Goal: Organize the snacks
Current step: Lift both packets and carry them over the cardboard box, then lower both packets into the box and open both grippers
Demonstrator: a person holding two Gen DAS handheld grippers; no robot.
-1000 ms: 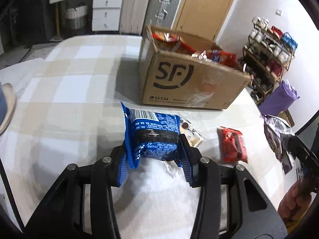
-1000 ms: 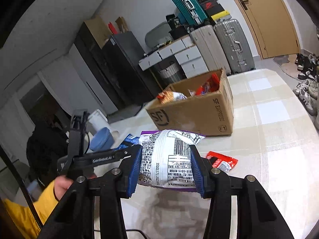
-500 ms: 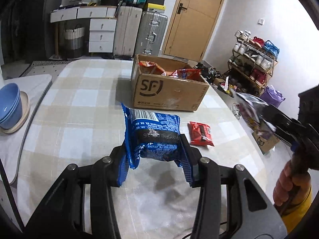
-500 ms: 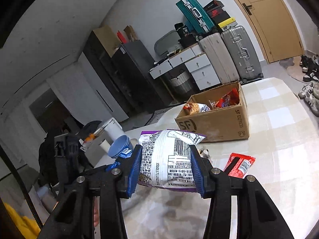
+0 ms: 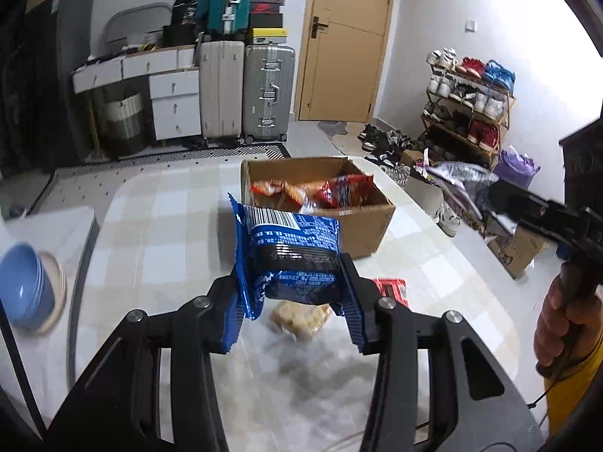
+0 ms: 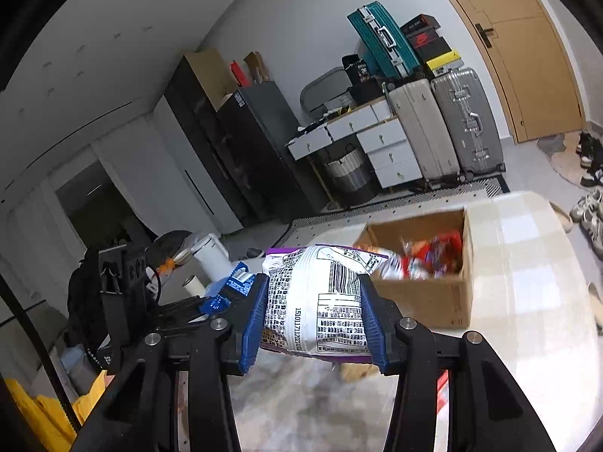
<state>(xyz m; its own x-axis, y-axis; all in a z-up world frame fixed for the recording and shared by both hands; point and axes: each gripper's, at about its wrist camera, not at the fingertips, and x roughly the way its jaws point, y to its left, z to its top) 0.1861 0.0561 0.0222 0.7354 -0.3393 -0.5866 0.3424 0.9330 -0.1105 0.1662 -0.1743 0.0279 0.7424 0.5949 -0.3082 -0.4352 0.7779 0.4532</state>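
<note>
Higher now: crinkled blue packet [image 5: 288, 252], perhaps biscuits

A blue snack packet [image 5: 290, 252] and a white-and-purple snack bag [image 6: 320, 305] hang in the air before the open cardboard box [image 5: 367, 226] of red snack packs [image 5: 341, 190].

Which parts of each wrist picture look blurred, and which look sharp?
Left wrist view: the blue packet in the jaws is sharp; the cardboard box, the tabletop and the biscuit pack below are smeared. Right wrist view: the white packet is crisp; the box and its snacks are streaked.
</note>
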